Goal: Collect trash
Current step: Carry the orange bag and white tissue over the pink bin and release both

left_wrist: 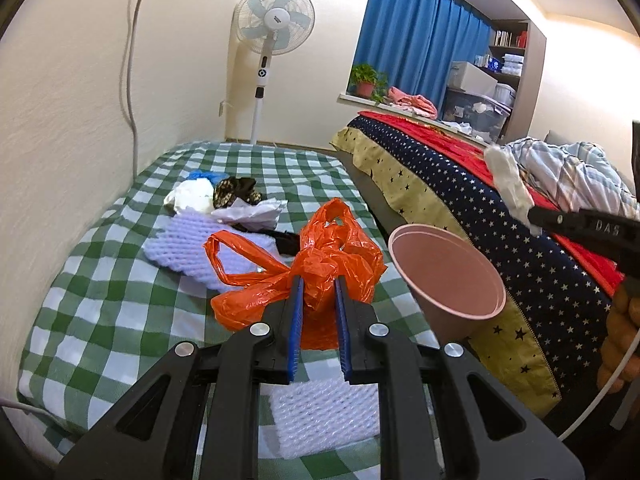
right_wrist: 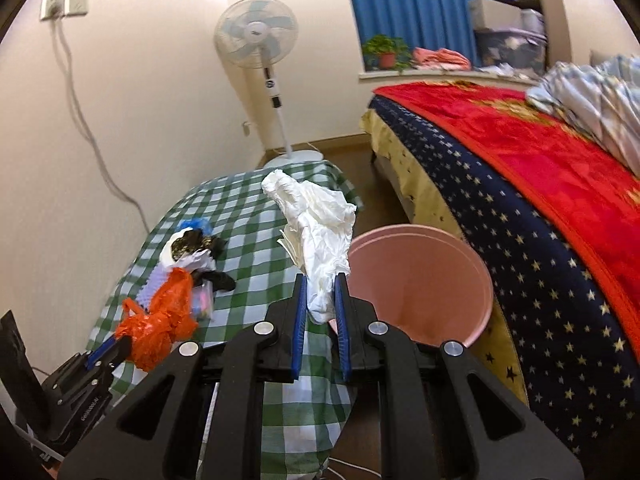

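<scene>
My left gripper [left_wrist: 318, 280] is shut on a crumpled orange plastic bag [left_wrist: 320, 256], held just above the green checked cloth [left_wrist: 100, 304]. My right gripper [right_wrist: 322, 278] is shut on a crumpled white paper wad [right_wrist: 320, 224], raised beside the pink bin [right_wrist: 420, 280]. In the left wrist view the pink bin [left_wrist: 448, 276] stands to the right of the bag, with the right gripper [left_wrist: 530, 212] and its white wad [left_wrist: 508, 184] above and beyond it. In the right wrist view the left gripper [right_wrist: 120, 340] with the orange bag [right_wrist: 160, 320] is at lower left.
More litter lies on the checked cloth: white foam netting [left_wrist: 192, 248], crumpled paper [left_wrist: 252, 212], a dark patterned wrapper [left_wrist: 236, 192], a blue scrap [left_wrist: 204, 176], a foam pad [left_wrist: 324, 416]. A starred bedspread [left_wrist: 500, 232] lies right. A standing fan [left_wrist: 272, 28] is by the wall.
</scene>
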A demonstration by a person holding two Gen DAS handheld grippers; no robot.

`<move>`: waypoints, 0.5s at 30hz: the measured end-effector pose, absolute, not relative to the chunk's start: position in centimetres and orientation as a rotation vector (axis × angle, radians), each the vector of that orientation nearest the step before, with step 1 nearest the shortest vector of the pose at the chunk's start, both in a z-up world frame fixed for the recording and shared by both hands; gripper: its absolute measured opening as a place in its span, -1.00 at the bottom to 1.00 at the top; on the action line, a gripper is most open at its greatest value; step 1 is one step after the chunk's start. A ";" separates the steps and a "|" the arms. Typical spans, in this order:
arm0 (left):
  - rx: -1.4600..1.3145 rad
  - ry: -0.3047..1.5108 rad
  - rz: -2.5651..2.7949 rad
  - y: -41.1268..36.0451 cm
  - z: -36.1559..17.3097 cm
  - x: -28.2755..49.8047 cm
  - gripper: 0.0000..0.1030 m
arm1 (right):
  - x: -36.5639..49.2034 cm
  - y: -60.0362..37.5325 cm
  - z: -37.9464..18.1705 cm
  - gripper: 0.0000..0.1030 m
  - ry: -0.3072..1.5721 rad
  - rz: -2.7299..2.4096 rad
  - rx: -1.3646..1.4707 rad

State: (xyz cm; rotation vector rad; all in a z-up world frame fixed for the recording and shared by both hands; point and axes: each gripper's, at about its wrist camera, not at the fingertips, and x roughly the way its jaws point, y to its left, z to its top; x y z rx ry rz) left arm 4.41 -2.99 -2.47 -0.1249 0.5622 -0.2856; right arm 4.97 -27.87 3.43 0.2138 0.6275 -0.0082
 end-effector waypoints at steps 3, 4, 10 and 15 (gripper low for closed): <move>-0.118 0.560 -0.285 -3.2 -2.2 4.6 -0.71 | 5.3 -28.9 2.5 -0.72 0.634 -0.028 0.237; -0.113 0.562 -0.284 -3.3 -2.2 4.8 -0.71 | 5.5 -29.3 2.2 -0.72 0.636 -0.038 0.250; -0.099 0.574 -0.289 -4.3 -1.9 6.1 -0.71 | 7.0 -31.9 1.4 -0.72 0.616 -0.118 0.325; -0.084 0.570 -0.317 -6.4 -1.2 8.0 -0.71 | 8.2 -32.7 1.2 -0.72 0.607 -0.162 0.315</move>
